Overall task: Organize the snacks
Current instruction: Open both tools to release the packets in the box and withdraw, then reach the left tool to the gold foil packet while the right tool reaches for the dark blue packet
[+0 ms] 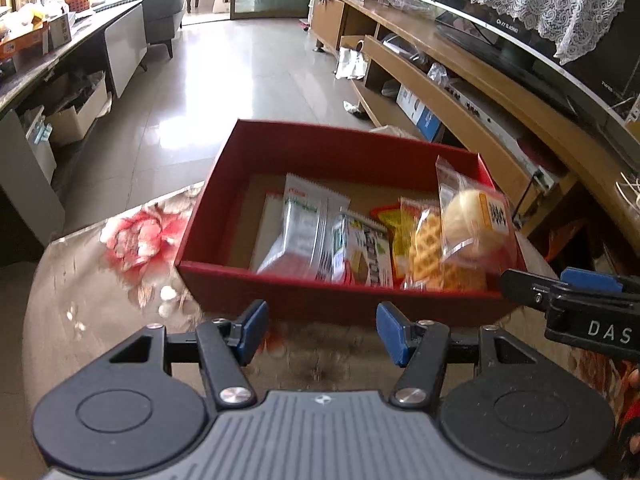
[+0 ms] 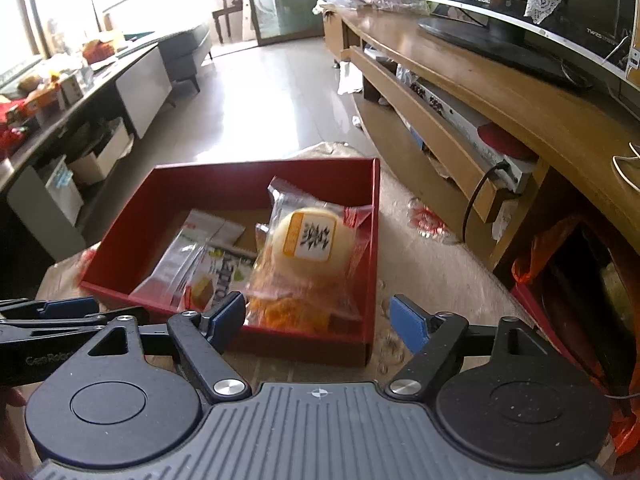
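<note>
Snack packets stand propped in the red box, filed at one end; left tool and right tool gape empty.

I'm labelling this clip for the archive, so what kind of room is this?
Most likely a home living room. A television under a lace cover stands on a long wooden media cabinet, a sofa sits at the far end, and a red box of snacks rests on a floral-covered table.
</note>
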A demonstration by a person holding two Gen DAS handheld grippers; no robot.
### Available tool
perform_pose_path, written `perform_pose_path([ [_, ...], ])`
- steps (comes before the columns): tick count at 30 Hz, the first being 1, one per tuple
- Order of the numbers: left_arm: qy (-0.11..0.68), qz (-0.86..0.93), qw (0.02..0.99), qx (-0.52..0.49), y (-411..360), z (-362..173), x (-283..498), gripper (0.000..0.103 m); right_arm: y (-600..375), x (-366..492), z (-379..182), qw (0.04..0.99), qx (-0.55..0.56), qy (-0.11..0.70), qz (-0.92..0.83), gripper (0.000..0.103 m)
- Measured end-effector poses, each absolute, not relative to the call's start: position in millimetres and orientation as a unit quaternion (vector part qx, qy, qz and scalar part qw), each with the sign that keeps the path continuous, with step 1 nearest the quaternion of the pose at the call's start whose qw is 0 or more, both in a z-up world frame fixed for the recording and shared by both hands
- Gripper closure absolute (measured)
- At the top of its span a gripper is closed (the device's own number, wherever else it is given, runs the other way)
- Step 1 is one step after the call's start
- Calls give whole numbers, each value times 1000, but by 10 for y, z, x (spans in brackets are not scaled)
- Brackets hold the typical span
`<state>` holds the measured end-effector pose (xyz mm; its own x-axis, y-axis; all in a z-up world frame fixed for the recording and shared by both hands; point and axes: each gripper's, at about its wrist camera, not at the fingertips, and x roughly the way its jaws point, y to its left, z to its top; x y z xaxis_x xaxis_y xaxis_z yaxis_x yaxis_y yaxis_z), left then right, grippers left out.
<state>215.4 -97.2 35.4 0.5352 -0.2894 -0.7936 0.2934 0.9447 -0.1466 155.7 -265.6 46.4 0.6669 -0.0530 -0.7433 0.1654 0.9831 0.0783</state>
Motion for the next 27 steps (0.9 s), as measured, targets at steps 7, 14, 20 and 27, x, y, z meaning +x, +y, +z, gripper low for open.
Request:
perform_pose_path([
  [7, 477, -163, 864, -4, -770, 234, 1916, 43, -2559, 1392, 427, 905, 74, 417, -45, 19],
  [14, 532, -164, 828, -65, -437, 35, 1578, 43, -2353, 1278, 403, 902, 60, 427, -17, 18],
  [20, 562, -144, 809, -90, -341, -143, 1404, 43, -2213, 1244, 433, 902, 54, 428, 2, 17],
  [27, 574, -119, 801, -119, -334, -252, 1369, 43, -2143, 1236, 434, 900, 41, 433, 18, 17],
])
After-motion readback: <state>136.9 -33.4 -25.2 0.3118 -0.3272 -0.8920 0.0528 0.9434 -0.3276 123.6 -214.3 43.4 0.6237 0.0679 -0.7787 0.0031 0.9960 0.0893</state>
